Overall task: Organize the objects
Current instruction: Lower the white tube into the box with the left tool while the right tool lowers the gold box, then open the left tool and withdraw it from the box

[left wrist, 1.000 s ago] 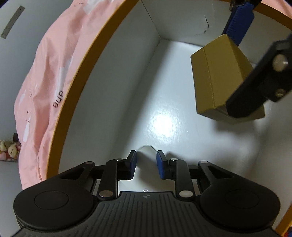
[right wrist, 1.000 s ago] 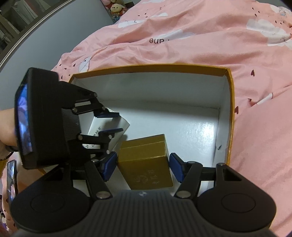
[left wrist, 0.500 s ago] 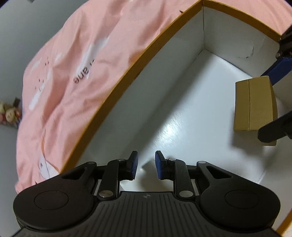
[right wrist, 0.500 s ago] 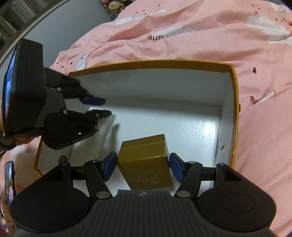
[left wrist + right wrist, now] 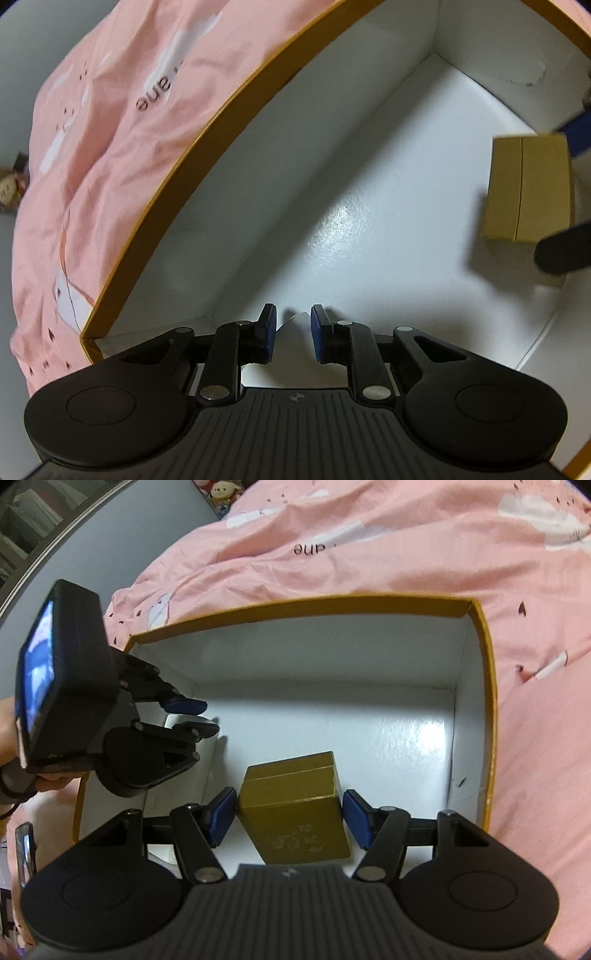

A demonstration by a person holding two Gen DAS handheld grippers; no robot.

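L hand-held gripper (image 5: 292,336) angled down, pinching white card (image 5: 295,319); R hand-held gripper (image 5: 286,818) clamps gold box (image 5: 295,805).

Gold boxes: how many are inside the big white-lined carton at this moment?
1. The gold box sits between the fingers of the right gripper, near the front of the carton. The grippers may hide others.

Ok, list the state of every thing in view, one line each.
Large orange-rimmed white-lined cardboard box: open, lidless, on the pink bedding.
Small gold cardboard box: closed, gripped, seemingly lifted off the floor inside.
Flat white card: leaning at the left inside wall, tip between the left jaws.
Left gripper: shut, jaws just closed further; hold on the card unclear.
Right gripper: shut on the gold box.
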